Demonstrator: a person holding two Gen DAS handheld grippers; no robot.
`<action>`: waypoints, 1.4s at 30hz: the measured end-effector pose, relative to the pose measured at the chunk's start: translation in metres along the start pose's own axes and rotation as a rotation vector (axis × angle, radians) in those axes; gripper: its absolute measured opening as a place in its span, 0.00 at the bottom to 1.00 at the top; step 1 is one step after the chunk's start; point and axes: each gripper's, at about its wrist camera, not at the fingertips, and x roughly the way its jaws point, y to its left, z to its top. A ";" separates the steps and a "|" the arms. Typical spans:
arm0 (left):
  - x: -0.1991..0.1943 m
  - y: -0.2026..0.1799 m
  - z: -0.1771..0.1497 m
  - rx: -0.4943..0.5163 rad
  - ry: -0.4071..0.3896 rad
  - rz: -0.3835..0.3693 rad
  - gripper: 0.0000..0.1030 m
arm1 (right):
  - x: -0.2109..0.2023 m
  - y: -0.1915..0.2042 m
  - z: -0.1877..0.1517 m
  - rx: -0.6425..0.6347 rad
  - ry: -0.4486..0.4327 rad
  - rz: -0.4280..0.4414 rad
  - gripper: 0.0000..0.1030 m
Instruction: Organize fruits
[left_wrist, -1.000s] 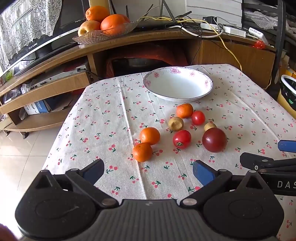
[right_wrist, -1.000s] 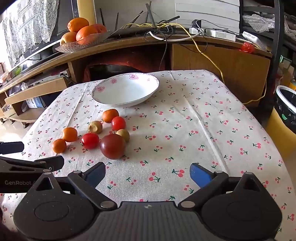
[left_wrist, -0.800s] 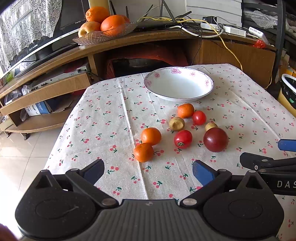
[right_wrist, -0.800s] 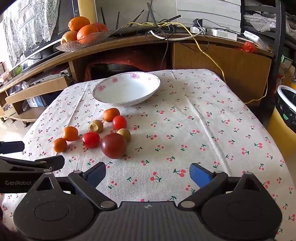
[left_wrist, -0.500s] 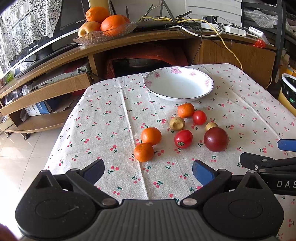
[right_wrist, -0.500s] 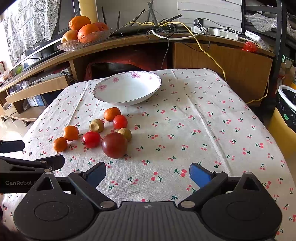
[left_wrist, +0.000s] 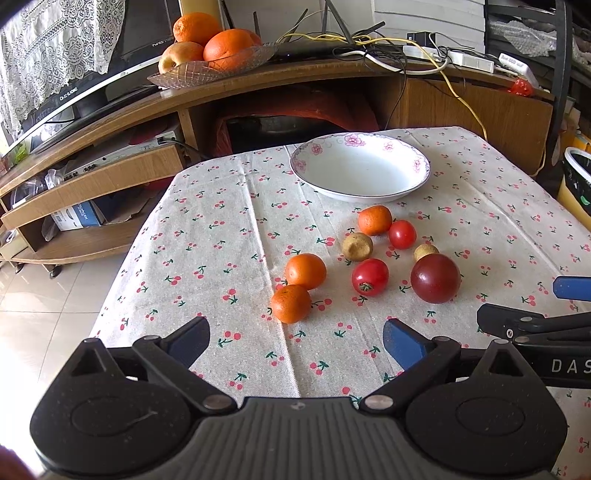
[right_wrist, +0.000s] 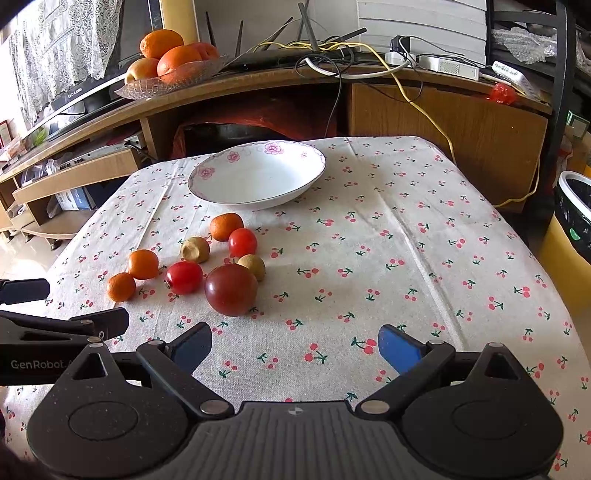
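1. Fruits (left_wrist: 370, 277) lie loose on the surface (left_wrist: 221, 236), near the bowl (left_wrist: 360, 171).
2. Both hand-held grippers, left (left_wrist: 295, 338) and right (right_wrist: 294, 343), gape wide, empty.
3. Each neighbour's gripper is cut off at frame edge.

Two wrist fisheyes, low at table's near edge, facing forward, sharing bowl (left_wrist: 360, 171) and fruit.

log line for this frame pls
phase: pre-grasp | left gripper: open, empty | right gripper: open, empty | bowl: empty | fruits: all on tablecloth
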 end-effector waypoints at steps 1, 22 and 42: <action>0.001 0.001 0.000 -0.002 -0.001 -0.002 1.00 | 0.000 0.001 0.000 -0.005 0.005 -0.002 0.90; 0.037 0.021 0.028 0.142 0.007 -0.028 1.00 | 0.038 0.015 0.028 -0.113 0.093 0.143 0.75; 0.064 0.027 0.027 0.111 0.111 -0.196 0.38 | 0.063 0.014 0.034 -0.124 0.153 0.228 0.34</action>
